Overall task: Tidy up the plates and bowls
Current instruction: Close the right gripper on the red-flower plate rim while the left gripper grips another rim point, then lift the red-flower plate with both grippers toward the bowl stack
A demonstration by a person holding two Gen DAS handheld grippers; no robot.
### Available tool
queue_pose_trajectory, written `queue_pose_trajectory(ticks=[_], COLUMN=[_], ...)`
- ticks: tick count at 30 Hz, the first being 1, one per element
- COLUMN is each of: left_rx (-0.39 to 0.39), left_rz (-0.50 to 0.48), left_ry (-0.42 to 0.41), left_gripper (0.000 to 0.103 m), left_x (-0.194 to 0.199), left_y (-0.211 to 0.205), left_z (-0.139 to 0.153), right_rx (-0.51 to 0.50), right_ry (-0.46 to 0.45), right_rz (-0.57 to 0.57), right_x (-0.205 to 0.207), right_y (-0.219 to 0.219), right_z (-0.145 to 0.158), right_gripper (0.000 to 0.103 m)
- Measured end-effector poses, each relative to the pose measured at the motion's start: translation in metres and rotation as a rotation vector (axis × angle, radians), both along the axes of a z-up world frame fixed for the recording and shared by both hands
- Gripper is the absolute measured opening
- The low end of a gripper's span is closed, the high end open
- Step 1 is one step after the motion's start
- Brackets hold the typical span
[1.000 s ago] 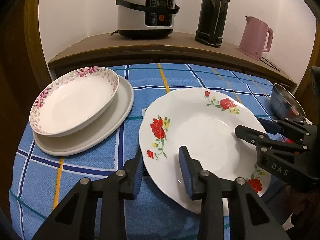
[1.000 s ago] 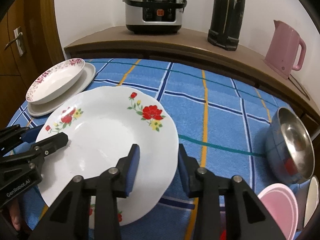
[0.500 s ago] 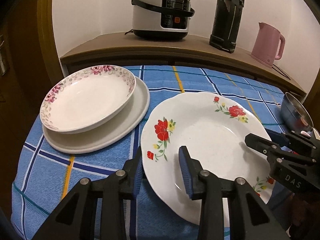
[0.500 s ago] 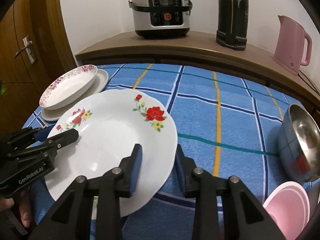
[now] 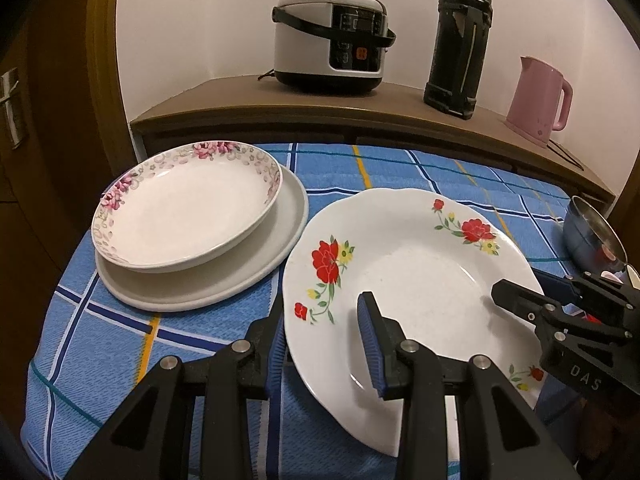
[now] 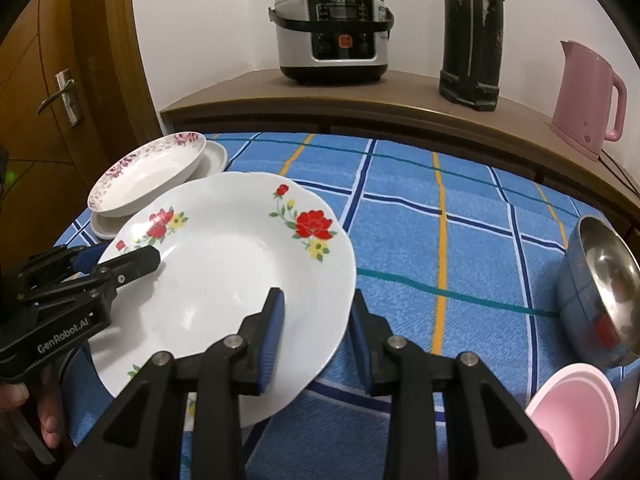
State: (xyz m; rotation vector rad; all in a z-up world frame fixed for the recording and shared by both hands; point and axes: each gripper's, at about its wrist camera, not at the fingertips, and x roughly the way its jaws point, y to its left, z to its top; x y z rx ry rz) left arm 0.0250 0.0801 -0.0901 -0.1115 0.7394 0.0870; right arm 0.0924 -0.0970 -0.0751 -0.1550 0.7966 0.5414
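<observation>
Closed a little on the plate (image 5: 420,264) since a second ago: right tongs (image 6: 316,300). Shifted too: in the left view, dishes now further right in the frame.

Blue checked tabletop (image 5: 400,168) across the middle and bottom of both views. Behind it, along the upper half, a brown sideboard (image 5: 320,116) carrying a rice cooker (image 5: 332,56) at upper centre, a dark flask (image 5: 458,48) to its right, and a pink kettle (image 5: 538,100) at the right edge.

White plate with red flowers at lower centre, tilted and held by both tongs. In the right view, overlapping the near edge of the stack at centre left; touching or apart, cannot tell.

Stack at centre left of the left view: grey plate (image 5: 288,216) on the cloth, pink-flowered dish (image 5: 188,216) resting in it.

Steel bowl (image 6: 600,288) at the right edge of the right view, tipped on its side. Pink bowl (image 6: 576,412) just below it in the lower right corner.

Left tongs (image 5: 320,308) pinching the plate's near left rim, one pad under the edge, the other on the upper face. Right tongs pinching the near right rim likewise, one pad on top, the other outside and below the edge.

Fingers of a hand (image 6: 44,412) at the lower left corner of the right view, under the left tool.
</observation>
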Motion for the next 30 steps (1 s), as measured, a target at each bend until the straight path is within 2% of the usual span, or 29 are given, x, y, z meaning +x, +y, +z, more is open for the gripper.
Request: queue_pose_trajectory(ticks=[19, 30], left_rx=[-0.037, -0.046], left_rz=[0.05, 0.127], left_ry=[-0.069, -0.101], left_gripper=[0.037, 0.037], left_x=[-0.01, -0.017], left_y=[0.008, 0.03], left_z=[0.007, 0.018], right_rx=[0.029, 0.032], right_ry=[-0.054, -0.089], right_rz=[0.025, 0.09], right_x=[-0.015, -0.02], right_y=[0.006, 0.029], right_z=[0.016, 0.028], right_gripper=[0.033, 0.033])
